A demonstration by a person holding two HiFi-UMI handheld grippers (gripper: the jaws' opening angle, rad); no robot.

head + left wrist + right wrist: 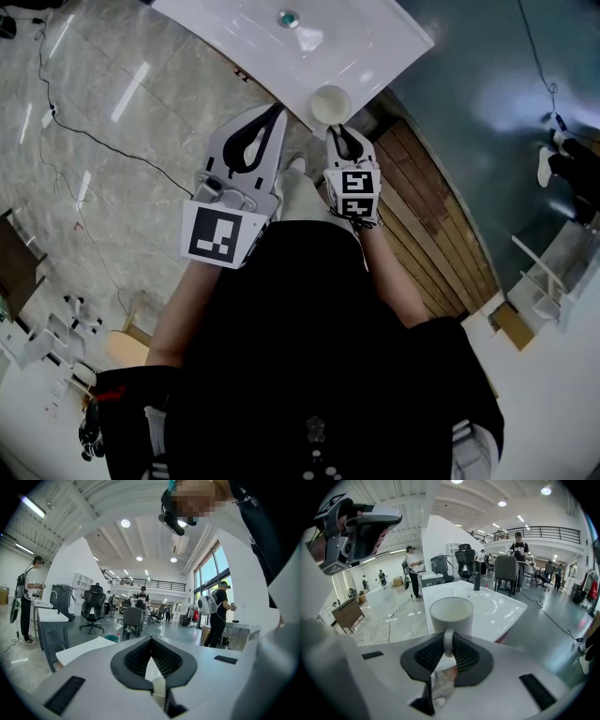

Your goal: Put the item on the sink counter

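The right tongs [448,638] pinch the handle of a white mug [451,613], one pad on each side of the loop. The mug stands upright with its open mouth up. Its lower part is hidden behind the tongs, so whether its base touches the bench [499,606] cannot be told. From the head view the mug [330,103] lies at the near edge of the white bench [380,45], close to that edge's right corner, with the right tongs [344,141] just behind it.

The left tongs [151,641] are pressed together at the tips, with nothing between them. In the head view they [273,116] point at the same near edge from over the marble floor [103,103] – just left of the mug, not touching it.

The basin's drain [289,18] shows near the frame's top, where the bench is cut off. The person's dark clothing hides most of both arms.
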